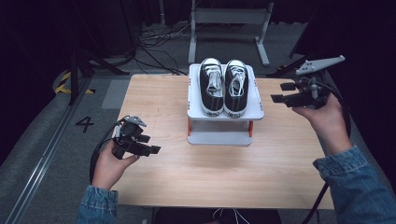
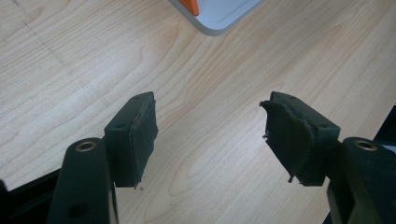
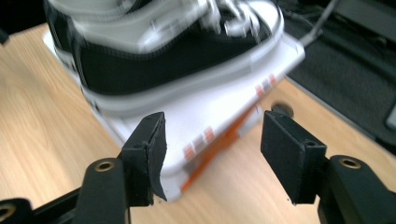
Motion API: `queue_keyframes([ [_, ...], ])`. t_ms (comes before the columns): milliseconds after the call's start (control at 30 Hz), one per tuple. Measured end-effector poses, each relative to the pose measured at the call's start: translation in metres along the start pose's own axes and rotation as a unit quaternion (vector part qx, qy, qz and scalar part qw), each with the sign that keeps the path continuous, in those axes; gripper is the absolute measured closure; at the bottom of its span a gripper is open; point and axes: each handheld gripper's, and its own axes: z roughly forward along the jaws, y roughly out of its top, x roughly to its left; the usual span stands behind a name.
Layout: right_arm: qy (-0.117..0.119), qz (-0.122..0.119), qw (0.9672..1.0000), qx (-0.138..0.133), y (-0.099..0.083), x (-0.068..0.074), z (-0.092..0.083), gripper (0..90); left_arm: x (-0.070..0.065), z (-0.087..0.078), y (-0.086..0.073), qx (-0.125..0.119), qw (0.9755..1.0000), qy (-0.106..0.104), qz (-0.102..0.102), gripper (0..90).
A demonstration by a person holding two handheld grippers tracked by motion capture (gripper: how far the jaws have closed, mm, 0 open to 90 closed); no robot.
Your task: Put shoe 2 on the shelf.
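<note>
Left gripper (image 1: 148, 144) and right gripper (image 1: 282, 93) are held with jaws apart and empty; a pair of shoes (image 1: 223, 86) is seen on the rack (image 1: 226, 116) at the table's (image 1: 187, 172) far edge; nothing is yet grasped

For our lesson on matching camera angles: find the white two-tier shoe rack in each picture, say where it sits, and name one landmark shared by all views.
High view: white shoe rack at table centre, far half, holding two black sneakers.
Left gripper view: just its lower shelf corner at the top edge.
Right gripper view: rack fills the upper middle, beyond the open jaws, a sneaker on top.
Shared landmark: the rack's orange post.
</note>
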Motion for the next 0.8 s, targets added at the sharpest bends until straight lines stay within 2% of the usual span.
queue_keyframes([
  [67, -0.003, 0.009, 0.9999, 0.007, -0.016, -0.004, -0.005, 40.5, 0.001, 0.002, 0.000, 0.005, 1.0000, 0.006, 0.001, 34.5],
  [100, -0.003, 0.020, 0.9997, 0.013, -0.033, -0.007, -0.010, 39.5, 0.002, 0.002, 0.000, 0.007, 0.9999, 0.007, -0.001, 34.5],
  [133, -0.003, 0.020, 0.9997, 0.013, -0.033, -0.007, -0.010, 39.5, 0.003, 0.003, 0.000, 0.008, 0.9999, 0.010, -0.002, 34.5],
  [167, -0.004, 0.027, 0.9995, 0.016, -0.041, -0.009, -0.012, 39.2, 0.003, 0.004, 0.000, 0.009, 0.9999, 0.009, -0.001, 34.4],
  [200, -0.005, 0.033, 0.9991, 0.024, -0.056, -0.012, -0.015, 39.1, 0.003, 0.005, -0.001, 0.009, 0.9999, 0.009, -0.003, 34.2],
  [267, -0.006, 0.036, 0.9990, 0.027, -0.062, -0.014, -0.016, 39.0, 0.003, 0.006, -0.001, 0.012, 0.9999, 0.008, -0.003, 34.2],
  [333, -0.005, 0.051, 0.9981, 0.035, -0.087, -0.019, -0.018, 38.0, 0.002, 0.007, -0.001, 0.014, 0.9998, 0.011, 0.000, 33.7],
  [367, -0.005, 0.051, 0.9981, 0.035, -0.087, -0.019, -0.018, 38.0, 0.003, 0.007, -0.001, 0.015, 0.9998, 0.013, 0.000, 33.7],
  [400, -0.006, 0.054, 0.9978, 0.039, -0.095, -0.021, -0.018, 37.8, 0.003, 0.008, -0.002, 0.014, 0.9998, 0.015, 0.000, 33.7],
  [433, -0.006, 0.063, 0.9971, 0.041, -0.111, -0.023, -0.016, 37.5, 0.005, 0.009, -0.003, 0.016, 0.9997, 0.020, -0.003, 33.3],
  [567, -0.017, 0.079, 0.9955, 0.049, -0.140, -0.025, -0.007, 37.3, 0.008, 0.011, -0.004, 0.014, 0.9995, 0.025, -0.011, 32.8],
  [633, -0.015, 0.082, 0.9954, 0.049, -0.145, -0.025, -0.005, 37.5, 0.009, 0.013, -0.004, 0.017, 0.9992, 0.031, -0.015, 32.8],
  [667, -0.005, 0.101, 0.9938, 0.046, -0.160, -0.026, 0.002, 38.2, 0.010, 0.014, -0.005, 0.018, 0.9992, 0.032, -0.014, 33.2],
  [700, 0.005, 0.112, 0.9928, 0.042, -0.166, -0.026, 0.005, 38.5, 0.011, 0.017, -0.005, 0.022, 0.9992, 0.021, -0.024, 33.5],
  [800, 0.019, 0.134, 0.9906, 0.016, -0.181, -0.026, 0.009, 39.6, 0.010, 0.019, -0.005, 0.019, 0.9993, 0.023, -0.025, 33.5],
])
